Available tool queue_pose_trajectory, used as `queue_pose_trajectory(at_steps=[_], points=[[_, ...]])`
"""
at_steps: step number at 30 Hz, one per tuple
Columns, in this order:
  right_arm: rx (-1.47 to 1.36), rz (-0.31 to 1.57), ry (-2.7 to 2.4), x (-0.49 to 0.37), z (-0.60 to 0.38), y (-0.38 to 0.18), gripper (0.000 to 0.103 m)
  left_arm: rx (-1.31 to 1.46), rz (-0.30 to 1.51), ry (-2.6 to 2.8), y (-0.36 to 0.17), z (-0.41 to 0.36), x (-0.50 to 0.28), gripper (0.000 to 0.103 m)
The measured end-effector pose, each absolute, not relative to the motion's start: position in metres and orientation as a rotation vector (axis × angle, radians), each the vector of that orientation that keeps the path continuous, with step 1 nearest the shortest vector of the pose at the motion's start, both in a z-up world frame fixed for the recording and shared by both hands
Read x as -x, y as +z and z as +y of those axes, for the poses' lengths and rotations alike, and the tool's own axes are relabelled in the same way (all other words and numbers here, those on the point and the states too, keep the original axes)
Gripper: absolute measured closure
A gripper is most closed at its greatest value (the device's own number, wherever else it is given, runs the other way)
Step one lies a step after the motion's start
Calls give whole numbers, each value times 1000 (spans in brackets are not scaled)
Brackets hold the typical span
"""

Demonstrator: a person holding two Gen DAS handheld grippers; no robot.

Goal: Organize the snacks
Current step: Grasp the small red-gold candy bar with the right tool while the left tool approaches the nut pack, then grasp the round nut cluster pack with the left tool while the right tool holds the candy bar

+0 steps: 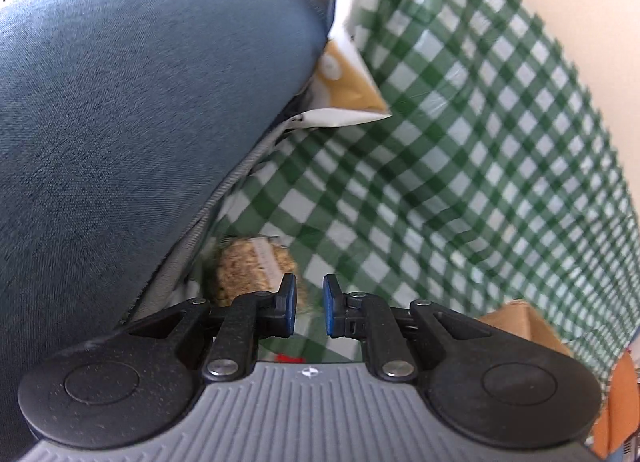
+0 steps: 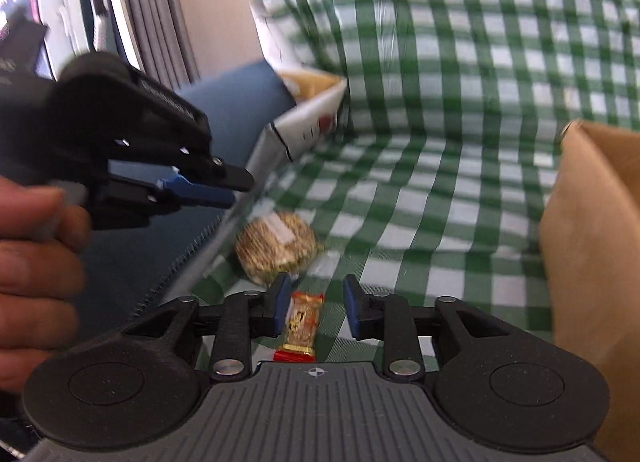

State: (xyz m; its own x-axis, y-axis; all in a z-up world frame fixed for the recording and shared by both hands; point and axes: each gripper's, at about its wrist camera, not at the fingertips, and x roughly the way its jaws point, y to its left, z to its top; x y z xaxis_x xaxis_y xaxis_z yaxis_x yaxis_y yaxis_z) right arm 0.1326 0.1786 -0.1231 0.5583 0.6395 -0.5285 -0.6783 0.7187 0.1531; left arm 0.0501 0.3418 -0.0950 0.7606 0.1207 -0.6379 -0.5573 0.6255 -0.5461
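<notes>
Gold-and-red wrapping marks the small snack bar (image 2: 301, 328) lying on the checked cloth (image 2: 460, 165), lengthwise in the gap between the right gripper's (image 2: 316, 312) blue pads. Its jaws stand apart around the bar; the left pad looks very near the wrapper's edge, the right pad clearly off it, and I cannot tell if either touches. Just ahead of those jaws and a little left sits a round grain cake (image 2: 278, 248) in clear wrap with a white label, resting on the cloth against the blue cushion (image 2: 132, 258).

From the left wrist view, the same cake (image 1: 250, 272) lies just beyond the left pad of the left gripper (image 1: 309, 310). Its jaws are nearly together, a narrow gap left, with only cloth (image 1: 480, 165) showing between them. A sliver of red shows just below those jaws, at the gripper's body.

Seen from the right wrist, the left gripper (image 2: 230, 191) points in from the left above the cake, held by a hand (image 2: 36, 262).

Farther ahead of both jaws, a white-and-yellow carton (image 1: 352, 97) is wedged between cushion (image 1: 132, 121) and cloth. Right of the right jaws stands a brown cardboard box (image 2: 596, 246).
</notes>
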Motion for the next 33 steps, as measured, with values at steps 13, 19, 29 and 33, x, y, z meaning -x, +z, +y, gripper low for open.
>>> queue_pose_trajectory(at_steps=[13, 19, 29, 33], points=[[211, 676, 673, -141, 204, -153, 83, 712, 788, 512, -133, 343, -105, 19], [142, 721, 497, -159, 180, -153, 83, 653, 858, 586, -149, 340, -130, 13], [126, 732, 523, -156, 164, -153, 83, 473, 897, 615, -161, 319, -156, 16], [144, 720, 539, -158, 161, -149, 83, 432, 882, 602, -155, 313, -148, 19]])
